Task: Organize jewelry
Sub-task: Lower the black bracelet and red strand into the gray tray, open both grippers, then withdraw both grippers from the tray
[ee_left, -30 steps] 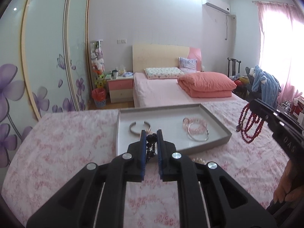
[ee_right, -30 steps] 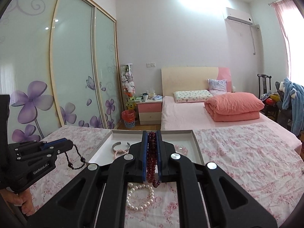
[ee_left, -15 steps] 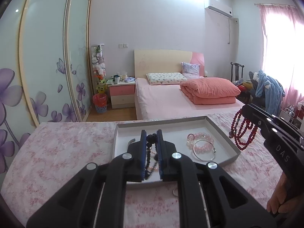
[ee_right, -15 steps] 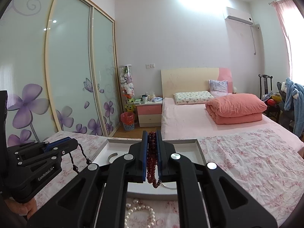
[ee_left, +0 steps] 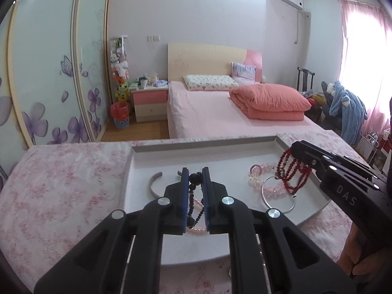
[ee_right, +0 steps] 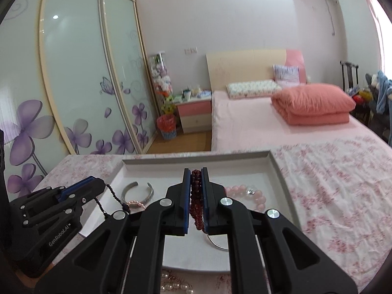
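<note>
Over our tray (ee_left: 245, 140) — left gripper (ee_left: 195, 175) clamped on black beads (ee_left: 193, 196); right gripper (ee_right: 196, 171) clamped on red beads (ee_right: 196, 196).

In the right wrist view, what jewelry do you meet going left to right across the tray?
Black bead strand hanging from the left gripper → silver cuff bangle → dark red beads clamped in the right gripper → pink bead bracelet.
</note>
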